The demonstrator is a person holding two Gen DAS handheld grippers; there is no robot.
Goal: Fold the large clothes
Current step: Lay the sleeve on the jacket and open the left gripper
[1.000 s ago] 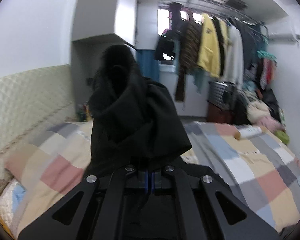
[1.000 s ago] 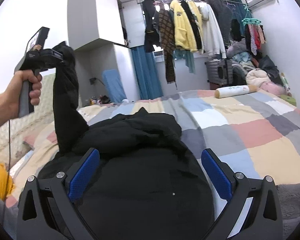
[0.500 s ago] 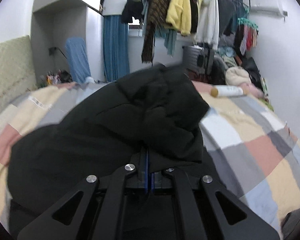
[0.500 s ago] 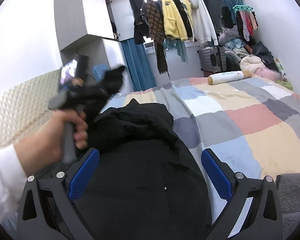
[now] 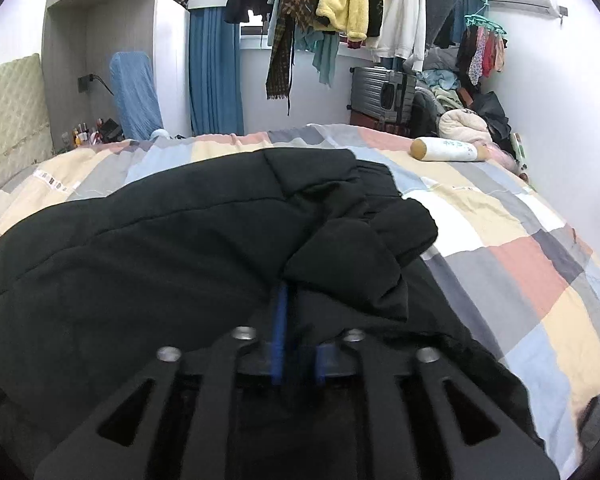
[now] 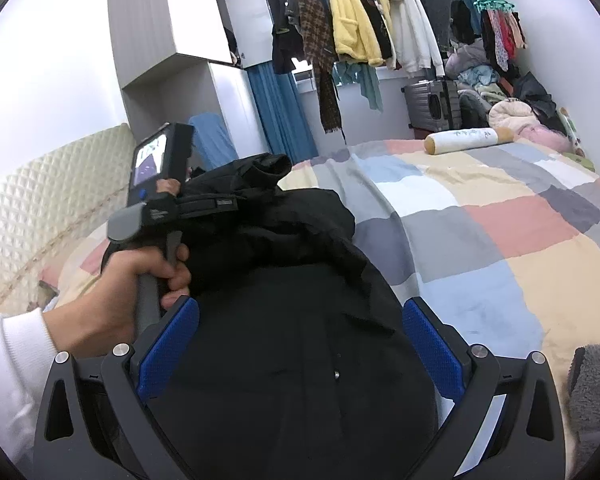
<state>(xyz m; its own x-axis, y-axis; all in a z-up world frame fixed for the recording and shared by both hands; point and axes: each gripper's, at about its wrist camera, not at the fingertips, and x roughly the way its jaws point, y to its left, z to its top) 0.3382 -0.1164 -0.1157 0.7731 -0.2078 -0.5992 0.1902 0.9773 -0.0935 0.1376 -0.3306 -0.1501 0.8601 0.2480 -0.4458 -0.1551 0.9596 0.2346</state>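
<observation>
Black padded coat (image 5: pixel 148 264): soft, bulky, we judge; left gripper (image 5: pixel 298 344) fingers opening off its sleeve (image 5: pixel 356 264), right gripper (image 6: pixel 296 344) fingers apart; we'd take hems.

A large black padded jacket (image 5: pixel 148 264) of thick, matte fabric lies spread across a bed covered with a patchwork quilt (image 5: pixel 520 264) of pastel grey, pink, yellow and blue squares. Its broad body, crossed by faint stitched seams, lies mostly flat and fills the near part of the bed, with a small metal snap (image 6: pixel 336 375) showing on the front. One black sleeve (image 5: pixel 360 256) is folded inward over the body in a bunched, rumpled heap, its open cuff (image 6: pixel 270 164) raised above the rest of the jacket.
</observation>
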